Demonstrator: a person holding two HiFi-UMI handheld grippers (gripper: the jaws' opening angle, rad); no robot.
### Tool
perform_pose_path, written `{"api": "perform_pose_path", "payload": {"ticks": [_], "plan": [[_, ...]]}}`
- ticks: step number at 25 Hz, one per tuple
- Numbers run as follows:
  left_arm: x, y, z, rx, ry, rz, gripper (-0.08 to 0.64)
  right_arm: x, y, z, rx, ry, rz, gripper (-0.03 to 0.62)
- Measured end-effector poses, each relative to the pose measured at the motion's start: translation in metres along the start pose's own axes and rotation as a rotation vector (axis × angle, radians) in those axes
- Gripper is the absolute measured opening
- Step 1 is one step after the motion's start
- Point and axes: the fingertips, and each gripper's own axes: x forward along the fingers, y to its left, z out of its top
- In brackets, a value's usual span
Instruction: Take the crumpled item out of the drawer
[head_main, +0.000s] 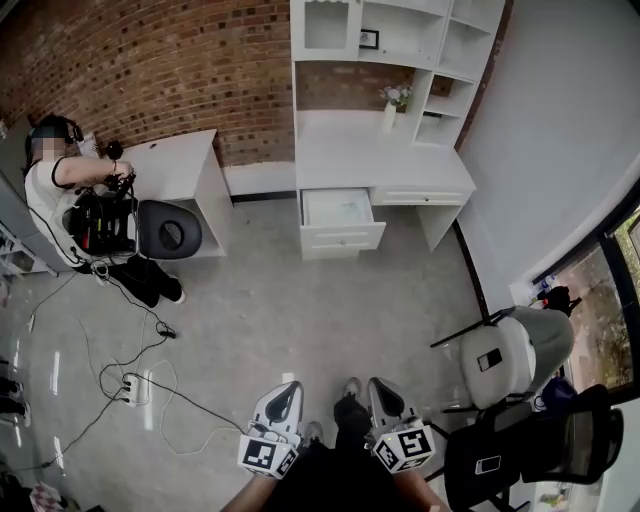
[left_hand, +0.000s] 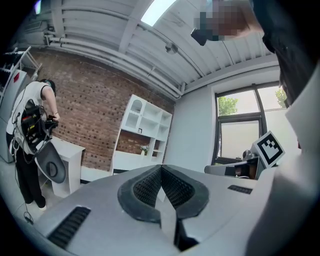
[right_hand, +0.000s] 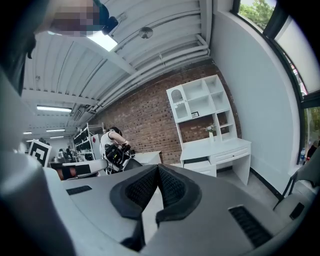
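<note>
I hold both tools low over the smooth grey floor (head_main: 260, 300), far from the table (head_main: 370, 150). The left gripper (head_main: 289, 386) has its jaws pressed together, and the bumpy black pads (left_hand: 145, 187) meet at a point with nothing between them. The right gripper (head_main: 377, 384) is the same, with its jaws closed tight, its ribbed pads (right_hand: 140, 187) touching, and nothing held. Each tool has a smooth grey shell and a cube with black and white squares. The table is white and boxy, with square shelves stacked on top and a rough red brick wall (head_main: 150, 60) behind it. A thin vase with flowers (head_main: 390, 110) stands on it. The drawer (head_main: 338, 212) on the left side is pulled out, flat and white inside. The crumpled item would be in there, but it is too small for me to make out. Thin cables (head_main: 140, 380) curl on the floor at the left, near a person (head_main: 60, 190) by another white table.
</note>
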Motion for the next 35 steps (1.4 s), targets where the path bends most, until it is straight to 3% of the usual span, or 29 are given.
{"api": "perform_pose_path", "payload": {"ticks": [7,17,21,29,35], "plan": [[0.093,0.024,0.012,0.025,-0.007,0.018,0.025,0.084,-0.067,0.019,0.009,-0.021,0.026,0.014],[0.246,0.041,0.055,0.035,-0.062,0.066,0.025,0.202,-0.174,0.077,-0.047,-0.022,0.116,0.014],[0.288,0.057,0.057,0.033,-0.037,0.093,0.025,0.241,-0.206,0.085,-0.036,-0.004,0.118,0.014],[0.377,0.122,0.056,0.007,-0.003,0.075,0.025,0.337,-0.242,0.089,-0.032,0.046,0.086,0.014],[0.455,0.197,0.07,-0.005,0.005,0.036,0.025,0.432,-0.261,0.104,-0.037,0.054,0.021,0.014]]}}
